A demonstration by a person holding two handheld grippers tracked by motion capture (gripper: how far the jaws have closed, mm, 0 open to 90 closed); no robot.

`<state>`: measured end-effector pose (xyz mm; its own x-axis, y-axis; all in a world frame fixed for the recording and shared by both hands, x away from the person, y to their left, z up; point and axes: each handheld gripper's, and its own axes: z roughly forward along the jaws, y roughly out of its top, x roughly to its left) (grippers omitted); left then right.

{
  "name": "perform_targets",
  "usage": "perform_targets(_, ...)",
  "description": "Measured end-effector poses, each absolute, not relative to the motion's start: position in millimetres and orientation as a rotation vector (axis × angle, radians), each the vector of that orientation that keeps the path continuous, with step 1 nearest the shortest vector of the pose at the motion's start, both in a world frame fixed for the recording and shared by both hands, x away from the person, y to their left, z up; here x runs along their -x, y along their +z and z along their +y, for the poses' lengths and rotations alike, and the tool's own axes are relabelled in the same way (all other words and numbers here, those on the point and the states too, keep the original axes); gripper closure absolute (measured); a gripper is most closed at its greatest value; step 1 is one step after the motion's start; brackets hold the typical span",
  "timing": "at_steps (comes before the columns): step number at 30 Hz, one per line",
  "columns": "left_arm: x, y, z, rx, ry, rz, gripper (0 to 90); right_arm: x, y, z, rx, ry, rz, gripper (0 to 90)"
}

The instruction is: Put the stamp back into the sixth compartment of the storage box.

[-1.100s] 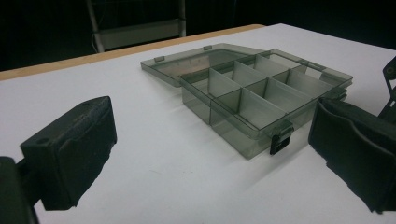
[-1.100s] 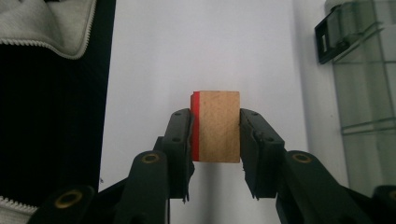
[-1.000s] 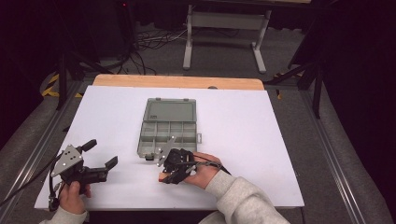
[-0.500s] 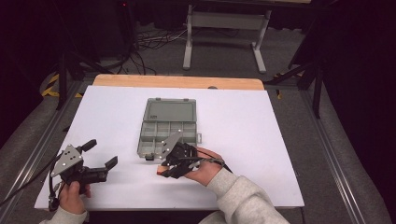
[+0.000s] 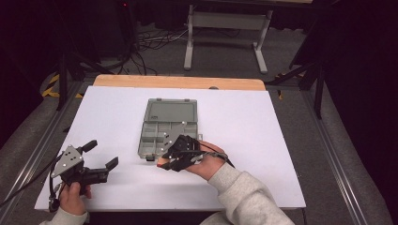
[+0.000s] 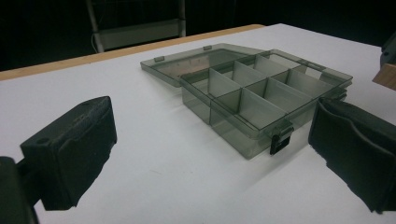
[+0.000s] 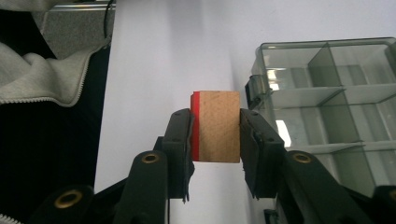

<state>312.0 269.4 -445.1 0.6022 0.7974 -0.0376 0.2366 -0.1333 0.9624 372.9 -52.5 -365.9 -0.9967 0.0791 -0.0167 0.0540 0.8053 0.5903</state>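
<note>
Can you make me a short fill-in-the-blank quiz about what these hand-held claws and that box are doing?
1. The right gripper is clamped on a wooden ____ with one red face.
2. The lid of the compartment box is ____.
3. The left gripper has its jaws ____, with nothing between them.
4. The box's compartments look ____.

Missing words: block; open; open; empty

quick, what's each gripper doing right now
left gripper: open, holding nothing.
right gripper: shut on the small wooden block with a red face.
</note>
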Motion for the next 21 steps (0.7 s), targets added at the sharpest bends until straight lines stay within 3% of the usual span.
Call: perform_targets(21,-312.0,-444.9,269.8,-1.68,0.607,0.862,1.9,-393.5,-353.2,-48.6,-0.151,0.952,2.879,65.7)
